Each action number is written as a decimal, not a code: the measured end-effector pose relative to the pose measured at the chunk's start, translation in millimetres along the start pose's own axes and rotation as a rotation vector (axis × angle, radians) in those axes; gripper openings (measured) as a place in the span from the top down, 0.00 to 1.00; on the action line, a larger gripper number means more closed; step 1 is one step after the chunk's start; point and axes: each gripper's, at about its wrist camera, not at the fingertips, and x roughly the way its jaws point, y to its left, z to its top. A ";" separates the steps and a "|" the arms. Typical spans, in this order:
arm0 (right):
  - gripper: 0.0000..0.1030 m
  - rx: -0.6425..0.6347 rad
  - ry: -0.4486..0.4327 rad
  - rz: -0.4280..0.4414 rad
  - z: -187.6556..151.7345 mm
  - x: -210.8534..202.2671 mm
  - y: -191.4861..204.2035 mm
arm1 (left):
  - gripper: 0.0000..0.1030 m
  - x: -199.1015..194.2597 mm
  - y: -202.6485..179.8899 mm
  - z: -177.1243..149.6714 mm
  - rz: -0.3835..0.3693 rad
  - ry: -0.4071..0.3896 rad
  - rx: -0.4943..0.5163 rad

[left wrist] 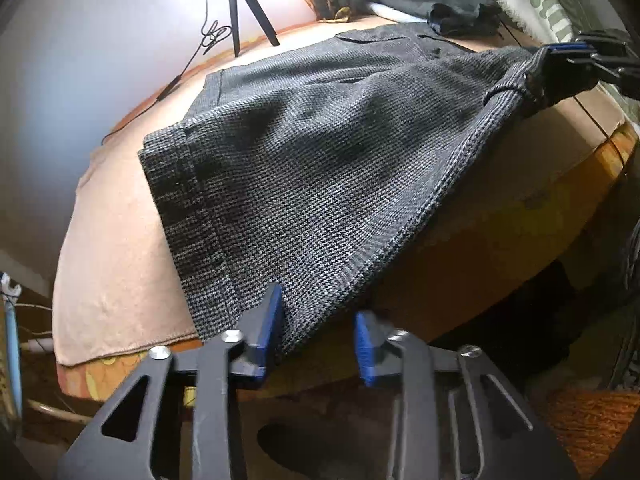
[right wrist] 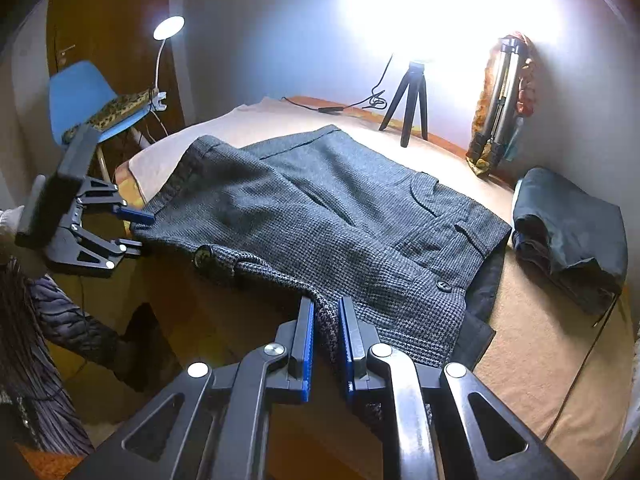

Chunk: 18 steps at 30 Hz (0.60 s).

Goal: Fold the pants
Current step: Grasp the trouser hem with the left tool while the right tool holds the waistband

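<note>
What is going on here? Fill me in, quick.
A person with a handheld gripper in each hand is folding dark grey checked woven pants laid on a peach-covered bed. The right gripper has its jaws shut on the pants' near edge. The left gripper has its jaws open around the fabric at the other end, at the bed's edge, not clamped. A folded dark garment lies beside the pants, and a small black tripod stands behind.

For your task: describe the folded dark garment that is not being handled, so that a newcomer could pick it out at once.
Start at the bed with its tan cover. The grey checked pants lie spread across the middle; look beyond their waistband end, near the wall. There sits the folded dark garment: plain and nearly black, compact, with neither gripper touching it.
</note>
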 end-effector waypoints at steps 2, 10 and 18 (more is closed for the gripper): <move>0.90 0.000 -0.001 0.003 -0.9 -0.4 0.0 | 0.90 0.5 0.6 1.8 -0.009 -0.010 -0.008; 0.91 -0.025 -0.010 -0.033 -5.6 -3.9 5.2 | 0.96 -27.0 22.7 16.1 -0.019 -0.147 -0.106; 0.91 -0.004 -0.083 -0.097 12.7 -19.9 -1.7 | 0.96 -48.1 37.3 58.3 0.009 -0.257 -0.119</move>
